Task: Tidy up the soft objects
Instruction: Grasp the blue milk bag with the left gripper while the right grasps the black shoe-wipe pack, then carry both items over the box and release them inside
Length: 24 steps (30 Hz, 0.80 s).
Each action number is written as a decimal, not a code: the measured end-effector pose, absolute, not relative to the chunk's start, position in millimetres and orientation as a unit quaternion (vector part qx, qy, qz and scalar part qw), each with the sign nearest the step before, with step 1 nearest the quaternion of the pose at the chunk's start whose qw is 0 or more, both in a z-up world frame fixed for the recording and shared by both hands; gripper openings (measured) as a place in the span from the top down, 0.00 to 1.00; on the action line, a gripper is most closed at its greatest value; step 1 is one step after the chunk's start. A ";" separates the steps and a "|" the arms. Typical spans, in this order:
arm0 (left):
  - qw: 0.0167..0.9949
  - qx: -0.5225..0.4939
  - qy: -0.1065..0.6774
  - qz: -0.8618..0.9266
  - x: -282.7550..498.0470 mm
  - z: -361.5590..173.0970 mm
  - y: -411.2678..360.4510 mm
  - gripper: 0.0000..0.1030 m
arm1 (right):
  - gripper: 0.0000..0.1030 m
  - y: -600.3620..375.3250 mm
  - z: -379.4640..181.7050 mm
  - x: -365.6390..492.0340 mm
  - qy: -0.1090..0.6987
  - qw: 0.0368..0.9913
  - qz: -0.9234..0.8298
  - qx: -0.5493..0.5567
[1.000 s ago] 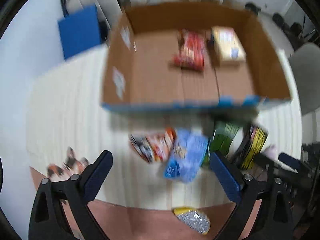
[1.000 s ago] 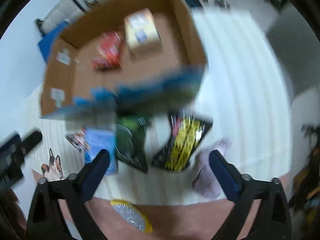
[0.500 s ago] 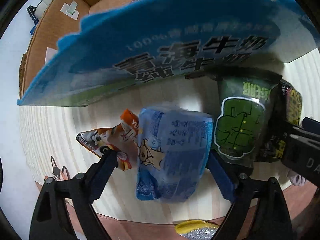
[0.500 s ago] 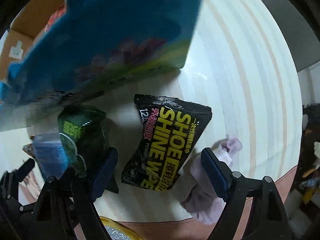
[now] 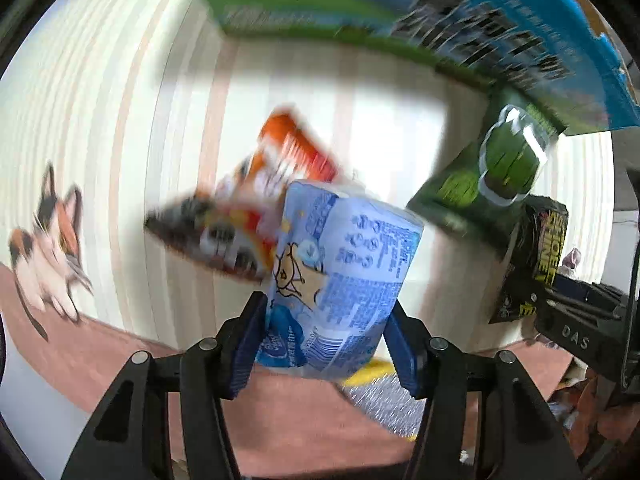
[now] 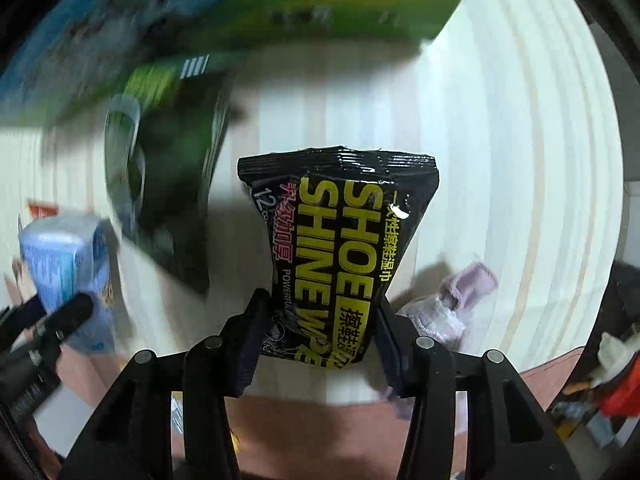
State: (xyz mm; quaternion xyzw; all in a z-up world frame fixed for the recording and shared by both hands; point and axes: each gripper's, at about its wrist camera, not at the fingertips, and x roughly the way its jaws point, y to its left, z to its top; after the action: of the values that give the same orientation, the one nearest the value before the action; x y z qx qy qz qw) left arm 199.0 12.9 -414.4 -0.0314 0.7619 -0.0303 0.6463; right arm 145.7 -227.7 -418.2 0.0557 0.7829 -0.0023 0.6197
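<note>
My left gripper (image 5: pixel 325 332) is shut on a light blue tissue pack (image 5: pixel 344 268), its pads pressing both sides. My right gripper (image 6: pixel 316 332) is shut on a black and yellow shoe shine wipes pack (image 6: pixel 344 248). An orange and red snack packet (image 5: pixel 256 208) lies on the mat behind the blue pack. A dark green packet (image 5: pixel 492 176) lies near the box and also shows in the right wrist view (image 6: pixel 168 184). A lilac cloth (image 6: pixel 452 304) lies to the right of the wipes pack. The blue and green box wall (image 5: pixel 460 28) stands at the top.
A cat picture (image 5: pixel 48 244) marks the pale striped mat (image 5: pixel 100 120). A yellow and silver scouring pad (image 5: pixel 380 396) lies on the brown mat edge below my left gripper. The left gripper's body shows at the left of the right wrist view (image 6: pixel 40 332).
Both grippers have closed: the left on the blue tissue pack, the right on the shoe shine wipes pack. Both have moved nearer to the mat and the views have turned.
</note>
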 end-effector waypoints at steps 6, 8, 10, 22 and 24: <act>0.629 -0.070 0.773 -0.041 182.6 -423.5 22.3 0.45 | 0.43 -226.3 -419.7 133.0 0.785 0.618 0.009 0.050; 0.636 -0.069 0.768 -0.041 185.7 -415.3 21.1 0.45 | 0.40 -228.0 -421.1 135.9 0.783 0.620 0.003 0.054; 0.643 -0.053 0.763 -0.039 182.3 -406.2 15.2 0.43 | 0.39 -227.2 -422.2 134.1 0.781 0.621 0.001 0.058; 0.678 0.060 0.733 -0.006 153.7 -410.9 -37.8 0.61 | 0.54 -199.0 -424.8 111.2 0.765 0.643 -0.020 0.036; 0.684 0.050 0.728 -0.008 149.1 -400.3 -35.7 0.64 | 0.57 -202.6 -419.4 107.1 0.762 0.645 -0.015 0.043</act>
State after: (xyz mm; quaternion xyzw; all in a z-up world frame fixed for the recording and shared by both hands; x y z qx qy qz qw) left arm 149.1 -35.7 -400.3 0.0500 0.7276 -0.0075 0.6841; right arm 107.1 -202.6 -419.4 0.0428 0.7625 -0.0149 0.6455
